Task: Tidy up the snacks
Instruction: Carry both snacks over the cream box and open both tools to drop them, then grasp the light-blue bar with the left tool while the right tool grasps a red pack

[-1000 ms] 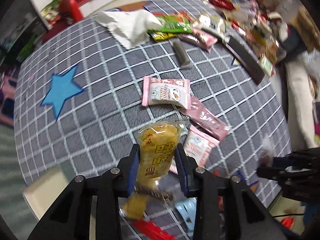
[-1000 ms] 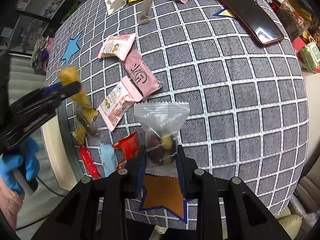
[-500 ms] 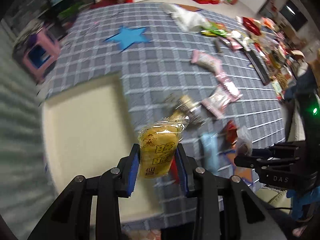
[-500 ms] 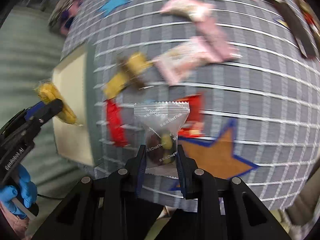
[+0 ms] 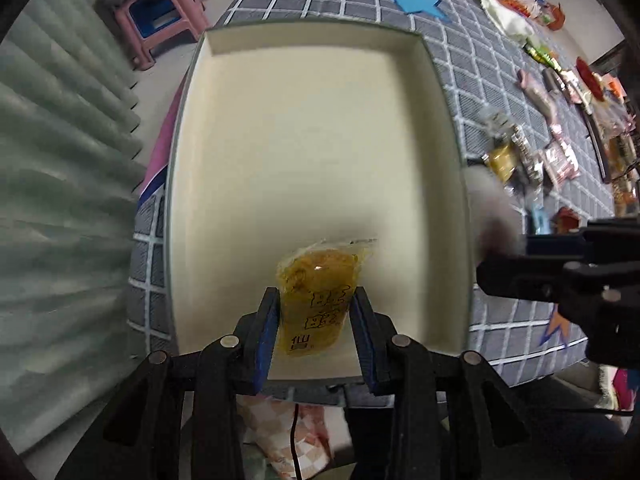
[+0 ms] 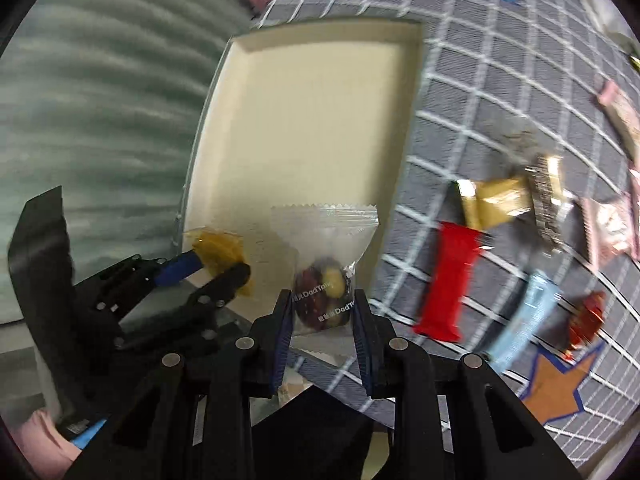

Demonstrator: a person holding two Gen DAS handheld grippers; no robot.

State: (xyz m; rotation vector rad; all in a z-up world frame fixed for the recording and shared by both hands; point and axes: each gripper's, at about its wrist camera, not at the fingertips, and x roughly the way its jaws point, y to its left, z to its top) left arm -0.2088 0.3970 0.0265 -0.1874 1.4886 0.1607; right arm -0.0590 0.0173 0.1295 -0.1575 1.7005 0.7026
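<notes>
My left gripper (image 5: pixel 316 328) is shut on a yellow snack packet (image 5: pixel 318 292) and holds it over the near end of a cream tray (image 5: pixel 312 120) that has nothing in it. It also shows in the right wrist view (image 6: pixel 218 258) at the tray's near left corner. My right gripper (image 6: pixel 322 320) is shut on a clear packet of nuts (image 6: pixel 324 276) above the tray's (image 6: pixel 320 112) near right edge. The right gripper shows blurred in the left wrist view (image 5: pixel 532 248).
On the grey checked cloth (image 6: pixel 500 100) right of the tray lie a red bar (image 6: pixel 448 280), a gold packet (image 6: pixel 496 200), a light blue packet (image 6: pixel 524 312) and pink packets (image 6: pixel 608 224). A pink stool (image 5: pixel 156 20) stands beyond the table edge.
Both grippers have swung left from the snack pile to the tray, each still holding its packet. The tray now fills both views.
</notes>
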